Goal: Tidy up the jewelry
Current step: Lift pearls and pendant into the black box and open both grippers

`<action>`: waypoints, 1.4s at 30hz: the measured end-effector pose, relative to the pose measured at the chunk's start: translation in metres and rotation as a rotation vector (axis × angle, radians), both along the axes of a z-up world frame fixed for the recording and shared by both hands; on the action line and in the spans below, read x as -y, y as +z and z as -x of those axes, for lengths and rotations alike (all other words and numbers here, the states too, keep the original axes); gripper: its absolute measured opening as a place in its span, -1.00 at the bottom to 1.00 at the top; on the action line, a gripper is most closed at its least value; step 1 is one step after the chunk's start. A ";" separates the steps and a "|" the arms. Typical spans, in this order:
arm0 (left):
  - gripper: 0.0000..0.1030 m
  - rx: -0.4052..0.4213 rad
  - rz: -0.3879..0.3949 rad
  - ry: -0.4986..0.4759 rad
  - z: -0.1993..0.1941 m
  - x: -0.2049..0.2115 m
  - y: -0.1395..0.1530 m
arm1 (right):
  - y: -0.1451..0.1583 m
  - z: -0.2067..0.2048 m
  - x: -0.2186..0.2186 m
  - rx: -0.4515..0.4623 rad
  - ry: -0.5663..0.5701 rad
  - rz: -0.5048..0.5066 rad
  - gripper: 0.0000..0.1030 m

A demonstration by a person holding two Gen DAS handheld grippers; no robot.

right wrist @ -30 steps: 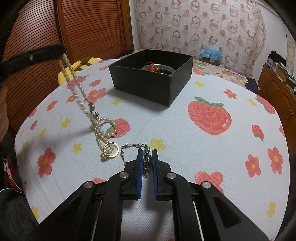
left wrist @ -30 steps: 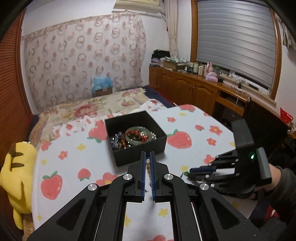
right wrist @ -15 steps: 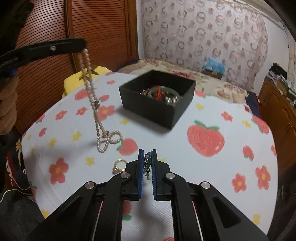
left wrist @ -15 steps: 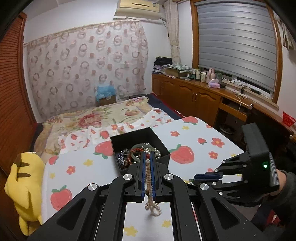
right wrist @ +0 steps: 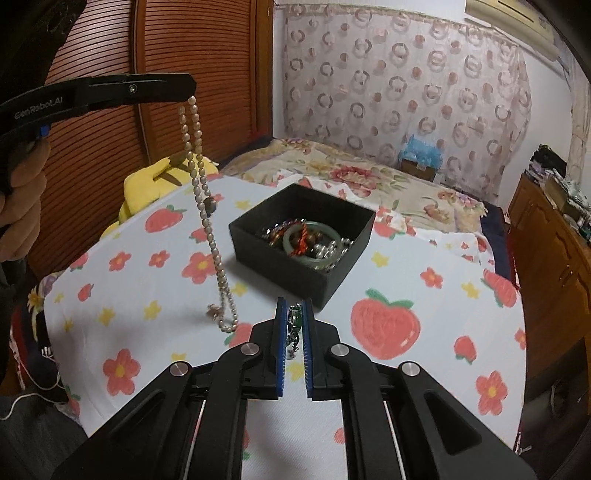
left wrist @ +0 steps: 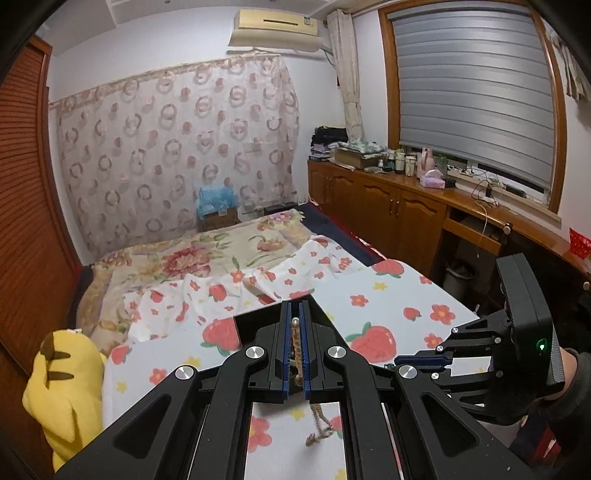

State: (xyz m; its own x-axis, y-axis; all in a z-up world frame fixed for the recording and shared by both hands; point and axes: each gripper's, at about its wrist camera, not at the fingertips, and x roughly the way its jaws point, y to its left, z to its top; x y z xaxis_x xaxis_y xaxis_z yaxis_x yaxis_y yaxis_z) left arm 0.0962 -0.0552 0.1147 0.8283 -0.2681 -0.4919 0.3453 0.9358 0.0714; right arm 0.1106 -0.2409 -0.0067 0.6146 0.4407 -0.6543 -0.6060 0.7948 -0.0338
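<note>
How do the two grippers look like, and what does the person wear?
Both are black, angular linkages with silver pivot bolts and blue ribbed pads. The left gripper carries white "GenRobot.AI" lettering; the right gripper shows a green light. A dark sleeve covers the right wrist.

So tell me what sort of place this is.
Most likely a home bedroom: a bed with a floral blanket, a wall air conditioner above patterned curtains, and wooden cabinets cluttered with toiletries under a shuttered window.

Pearl necklace: doubled strand w/ dark bead, hanging free above strawberry cloth. Green-bead chain: dangling, small, near front of box. Black box: open, upright; holds green bangle, mixed beads.
</note>
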 end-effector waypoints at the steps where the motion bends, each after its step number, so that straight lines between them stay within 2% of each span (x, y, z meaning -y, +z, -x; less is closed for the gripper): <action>1: -0.93 0.003 -0.006 0.001 -0.002 0.002 0.002 | 0.002 -0.002 0.000 0.002 -0.001 -0.002 -0.82; 18: -0.93 0.072 -0.047 0.051 -0.029 0.007 0.046 | 0.030 -0.032 -0.010 0.056 -0.006 -0.005 -0.82; 26: -0.93 0.100 -0.034 0.079 -0.045 0.006 0.063 | 0.037 -0.041 -0.018 0.073 -0.009 -0.006 -0.82; 33: -0.92 0.065 -0.023 0.088 -0.061 0.005 0.042 | 0.042 -0.056 -0.021 0.084 -0.026 -0.023 -0.82; 42: -0.93 -0.054 0.023 0.094 -0.086 -0.011 -0.008 | 0.034 -0.090 -0.026 0.051 -0.055 -0.060 -0.82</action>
